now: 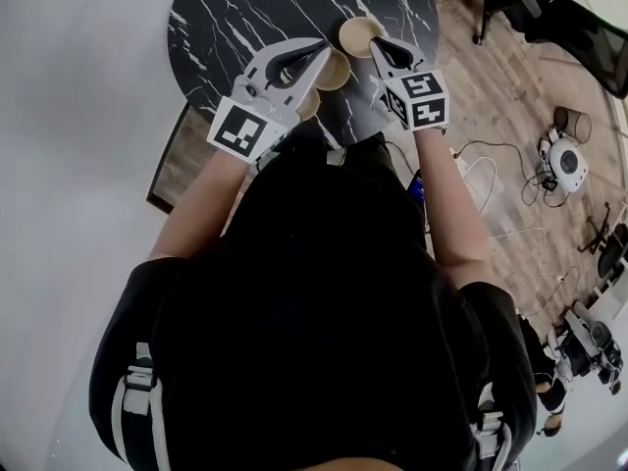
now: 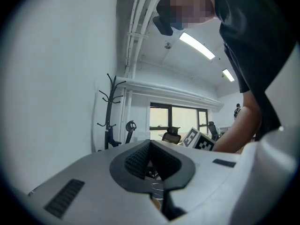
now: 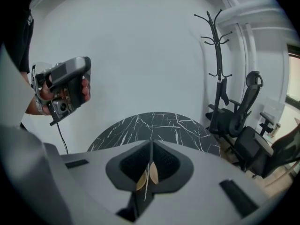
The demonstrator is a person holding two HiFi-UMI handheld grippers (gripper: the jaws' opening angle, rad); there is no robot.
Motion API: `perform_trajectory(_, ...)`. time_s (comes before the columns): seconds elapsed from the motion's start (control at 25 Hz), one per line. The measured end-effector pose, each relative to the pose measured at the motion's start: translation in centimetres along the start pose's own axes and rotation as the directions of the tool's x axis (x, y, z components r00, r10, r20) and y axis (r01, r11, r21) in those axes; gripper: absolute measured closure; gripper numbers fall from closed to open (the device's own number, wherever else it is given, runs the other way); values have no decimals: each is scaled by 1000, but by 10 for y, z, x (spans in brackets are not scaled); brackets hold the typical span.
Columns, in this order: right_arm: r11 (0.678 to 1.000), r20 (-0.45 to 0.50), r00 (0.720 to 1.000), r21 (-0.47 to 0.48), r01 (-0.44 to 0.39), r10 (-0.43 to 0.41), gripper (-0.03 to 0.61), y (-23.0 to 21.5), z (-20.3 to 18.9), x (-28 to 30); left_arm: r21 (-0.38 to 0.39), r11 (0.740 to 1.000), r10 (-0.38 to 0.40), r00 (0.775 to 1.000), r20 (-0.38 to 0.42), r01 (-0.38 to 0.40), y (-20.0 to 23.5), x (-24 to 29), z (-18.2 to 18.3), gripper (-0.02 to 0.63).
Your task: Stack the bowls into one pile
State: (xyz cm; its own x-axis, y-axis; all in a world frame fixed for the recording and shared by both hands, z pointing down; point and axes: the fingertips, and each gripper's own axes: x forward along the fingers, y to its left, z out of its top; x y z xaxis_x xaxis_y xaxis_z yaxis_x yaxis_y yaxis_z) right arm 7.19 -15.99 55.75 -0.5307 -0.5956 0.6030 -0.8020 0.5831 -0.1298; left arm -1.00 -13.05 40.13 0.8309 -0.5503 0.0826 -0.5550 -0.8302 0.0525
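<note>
Left tongs [image 1: 322, 49] and right tongs [image 1: 378, 45], which we hold fully closed on nothing, hover over the tan bowls [image 1: 358, 33] on the black marbled worktop [image 1: 226, 18].

The round black marble table [image 1: 245, 18] is cut off by the head view's top edge, its near rim hidden behind the person's black-clad torso [image 1: 324, 292]. The tan bowls [image 1: 359, 33] lie partly covered by the left gripper [image 1: 322, 49] and right gripper [image 1: 379, 45]; their number cannot be told.
</note>
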Motion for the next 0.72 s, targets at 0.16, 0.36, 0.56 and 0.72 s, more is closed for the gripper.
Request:
perform_trajectory(0.16, 1000, -59, 998, 17, 18, -17, 572, -19, -21, 16, 1, 1000, -1, 1000, 7, 1, 1, 9, -2, 611)
perform_trajectory(0.36, 999, -122, 991, 10, 50, -48, 568, -41, -42, 36, 0, 1000, -6, 1000, 24, 6, 2, 15, -3, 611)
perform_trajectory(0.56, 998, -219, 974, 32, 62, -54, 519, -59, -77, 57, 0, 1000, 0, 1000, 25, 0, 0, 17, -9, 611)
perform_trajectory(0.72, 996, -283, 957, 48, 72, -56, 493, -71, -97, 72, 7, 1000, 2, 1000, 19, -2, -1, 21, -14, 611)
